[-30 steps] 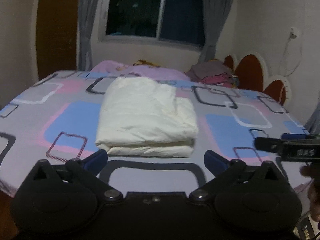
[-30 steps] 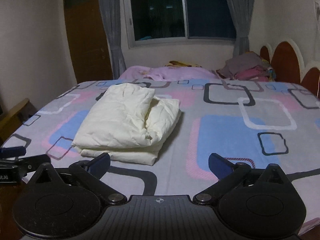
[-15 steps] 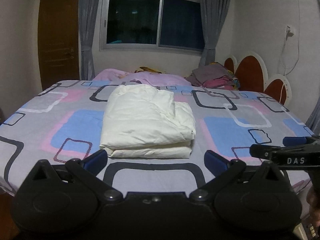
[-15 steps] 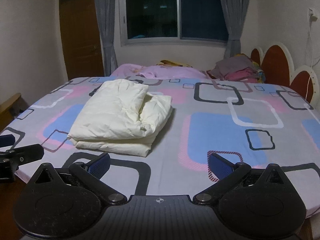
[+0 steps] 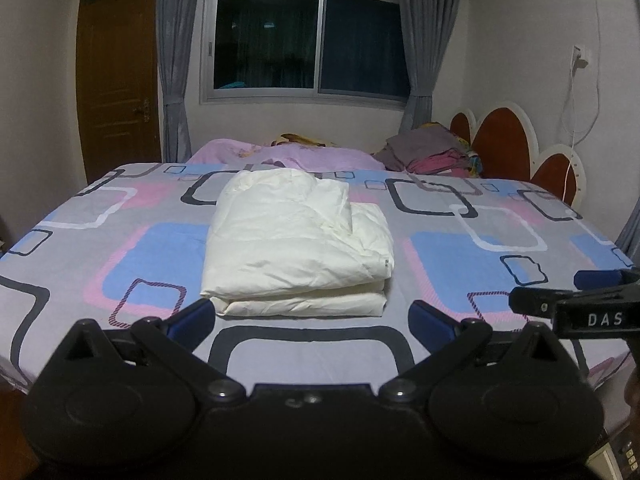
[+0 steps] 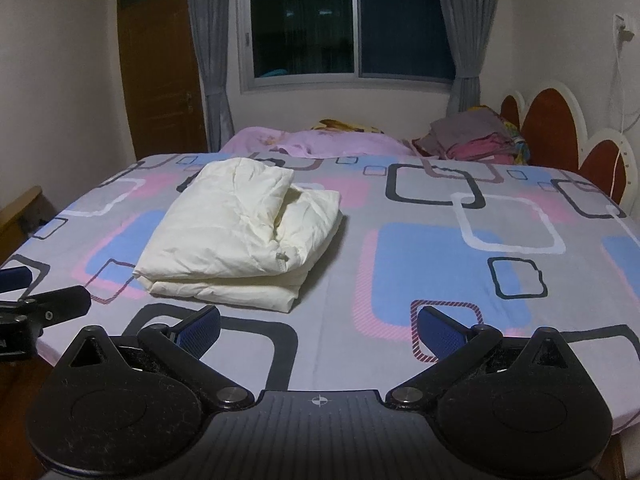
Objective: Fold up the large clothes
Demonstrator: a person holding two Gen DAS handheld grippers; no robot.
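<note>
A cream padded garment lies folded into a thick rectangular bundle on the patterned bed sheet; it also shows in the right wrist view. My left gripper is open and empty, held back at the bed's near edge just short of the bundle. My right gripper is open and empty, at the near edge to the right of the bundle. Each gripper shows at the side of the other's view, the right one and the left one.
A pink blanket and a pile of grey and pink clothes lie at the far side of the bed. A red and white headboard stands at the right. A wooden door, a window and curtains are behind.
Both grippers have drawn back and tilted up from the bed, so the bundle sits farther away and lower in both views. The bundle has not moved.
</note>
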